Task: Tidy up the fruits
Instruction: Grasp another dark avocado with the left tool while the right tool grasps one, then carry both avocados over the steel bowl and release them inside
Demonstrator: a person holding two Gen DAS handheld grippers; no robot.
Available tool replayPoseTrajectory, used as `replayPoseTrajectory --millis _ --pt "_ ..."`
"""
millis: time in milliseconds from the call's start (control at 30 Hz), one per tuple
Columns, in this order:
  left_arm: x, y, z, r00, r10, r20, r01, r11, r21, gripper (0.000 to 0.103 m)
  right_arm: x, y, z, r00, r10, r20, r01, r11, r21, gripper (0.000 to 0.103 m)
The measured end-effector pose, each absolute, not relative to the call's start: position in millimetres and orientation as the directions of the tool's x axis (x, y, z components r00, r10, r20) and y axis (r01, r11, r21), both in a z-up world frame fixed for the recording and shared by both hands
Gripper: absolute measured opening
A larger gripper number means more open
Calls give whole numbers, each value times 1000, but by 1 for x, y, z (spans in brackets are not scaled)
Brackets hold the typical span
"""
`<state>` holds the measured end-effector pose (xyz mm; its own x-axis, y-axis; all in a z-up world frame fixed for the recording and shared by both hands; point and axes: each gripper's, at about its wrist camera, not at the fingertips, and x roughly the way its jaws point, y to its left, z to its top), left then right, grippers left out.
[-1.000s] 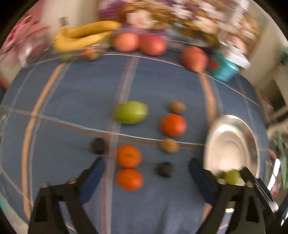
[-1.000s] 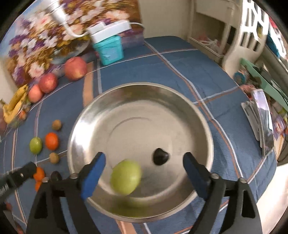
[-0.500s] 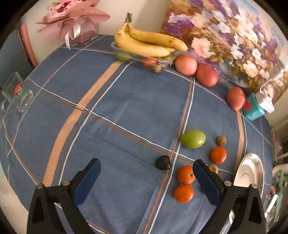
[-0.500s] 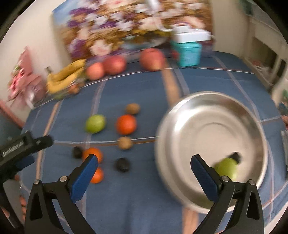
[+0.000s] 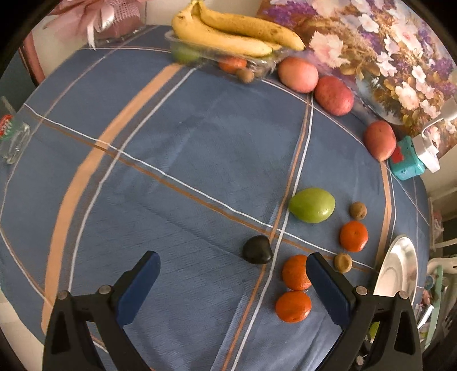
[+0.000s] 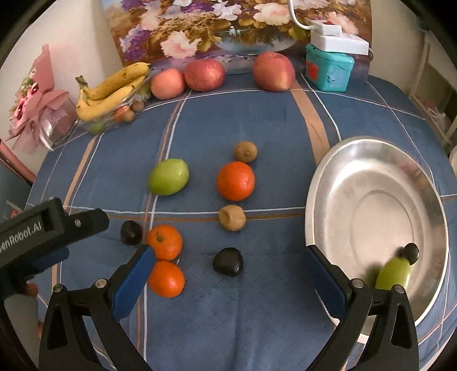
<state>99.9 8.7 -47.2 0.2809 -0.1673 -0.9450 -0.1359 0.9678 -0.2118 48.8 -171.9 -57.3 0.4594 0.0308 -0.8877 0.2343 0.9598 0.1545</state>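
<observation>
Only the right view looks into the bowl (image 6: pixel 337 182), at 3 o'clock, holding a green fruit (image 6: pixel 392 274). Right gripper (image 6: pixel 228 276) and left gripper (image 5: pixel 232 281) hang released, empty, above the tabletop (image 5: pixel 200 142).

At the back of your table (image 6: pixel 257 120), a flower painting (image 6: pixel 228 25) leans against the wall. Before it you see a teal box (image 6: pixel 328 68) carrying a white adapter (image 6: pixel 337 40). A pink bouquet (image 6: pixel 37 105) sits far left.
</observation>
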Motion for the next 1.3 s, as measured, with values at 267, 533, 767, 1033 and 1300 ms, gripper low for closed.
replayPoseTrajectory --millis 267,533,767,1033,1300 --pt "115 -8 -66 251 -210 -945 -101 965 -241 91 58 -171 -71 415 34 -909 225 964 139 73" --pt "119 -7 -79 224 -225 -948 -116 960 -255 68 58 -175 -93 346 20 -938 236 966 107 56" --pt "119 -6 -82 214 -256 -943 -121 951 -286 34 57 -172 -90 360 77 -930 209 965 160 25" --pt "119 -2 -66 247 -294 -924 -127 935 -331 29 56 -170 -72 404 118 -907 210 953 218 25" --pt "119 -3 -30 332 -302 -894 -99 931 -351 29 57 -183 -41 456 91 -886 263 937 231 25"
